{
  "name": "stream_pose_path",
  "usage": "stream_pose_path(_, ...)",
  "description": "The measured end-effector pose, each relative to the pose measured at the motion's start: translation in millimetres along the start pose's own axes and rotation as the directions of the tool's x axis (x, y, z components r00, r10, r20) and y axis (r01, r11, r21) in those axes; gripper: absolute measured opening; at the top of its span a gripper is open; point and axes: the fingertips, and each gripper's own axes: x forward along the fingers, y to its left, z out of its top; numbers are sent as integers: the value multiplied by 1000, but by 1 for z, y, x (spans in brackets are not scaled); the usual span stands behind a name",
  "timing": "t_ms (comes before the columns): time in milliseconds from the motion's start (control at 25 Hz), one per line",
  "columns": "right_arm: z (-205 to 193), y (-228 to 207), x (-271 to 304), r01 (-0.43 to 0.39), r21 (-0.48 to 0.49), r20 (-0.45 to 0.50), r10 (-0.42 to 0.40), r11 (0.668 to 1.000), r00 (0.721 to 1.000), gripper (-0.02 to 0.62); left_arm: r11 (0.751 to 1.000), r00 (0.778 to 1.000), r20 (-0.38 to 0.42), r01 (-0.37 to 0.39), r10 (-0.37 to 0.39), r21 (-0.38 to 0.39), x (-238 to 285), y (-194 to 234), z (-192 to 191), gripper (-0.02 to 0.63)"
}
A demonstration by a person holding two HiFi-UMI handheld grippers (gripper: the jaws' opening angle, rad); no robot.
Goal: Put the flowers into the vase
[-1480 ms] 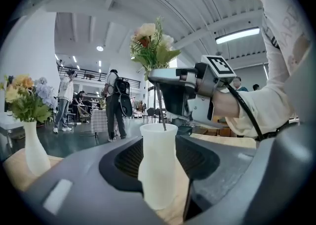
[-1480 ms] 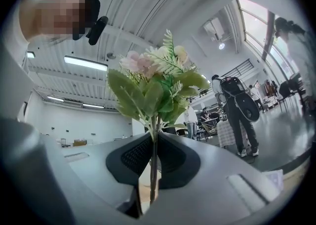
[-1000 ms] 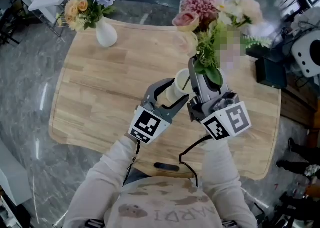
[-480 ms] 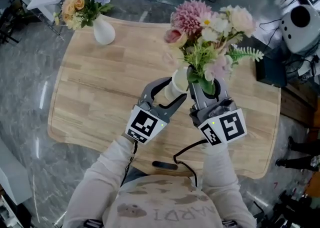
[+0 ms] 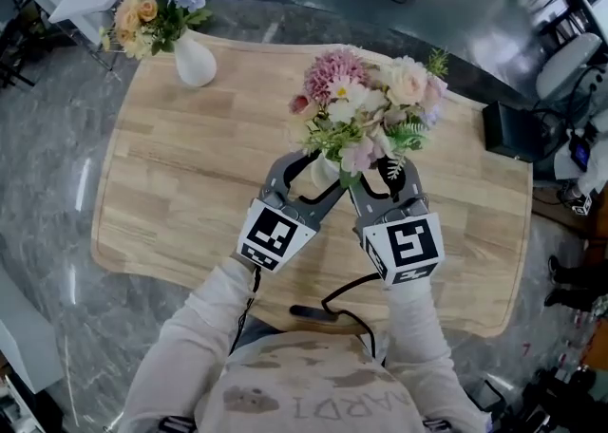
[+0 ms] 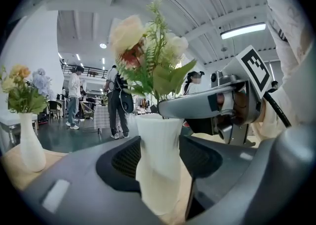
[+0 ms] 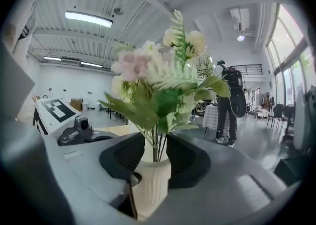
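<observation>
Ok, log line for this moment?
left tongs: shut on vase | right tongs: shut on flowers | status: flowers in vase, not released

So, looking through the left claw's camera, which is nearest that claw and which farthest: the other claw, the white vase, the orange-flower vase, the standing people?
1. White vase, between the jaws of the left claw.
2. Right claw, just behind, over the vase's mouth, on the flowers.
3. Orange-flower vase, off to the left.
4. Standing people, far back in the hall.

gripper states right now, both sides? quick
Left gripper: shut on the vase.
Right gripper: shut on the flowers, stems in the vase.
</observation>
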Motion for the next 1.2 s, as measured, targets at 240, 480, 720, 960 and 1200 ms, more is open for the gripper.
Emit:
stream_pose_path(240,-9,9,-15,-38,70,-72,43,997,996,210,1000,1000,-4,9,-9,16,-1,-4,-1,244)
stream_pose_path(480,-11,18,-38,-51,103,-111,63,993,992,212,1000,1000,-15,9,-9,16,-1,-10,-5,229)
stream_pose_path(720,-12,30,-52,-85,152,-87,99,985,991,198,1000,1000,-19,-2,2,-4,-5,-9,-6,227)
stream_pose_path(960,-7,34,-72,-73,222,-10,77,972,997,138,999,1000,-24,2,-1,32,-22,-18,-4,217)
stream_pose_path(1200,6,44,-89,-69,225,53,58,972,997,26,999,1000,24,13,-14,45,-55,-32,20,119)
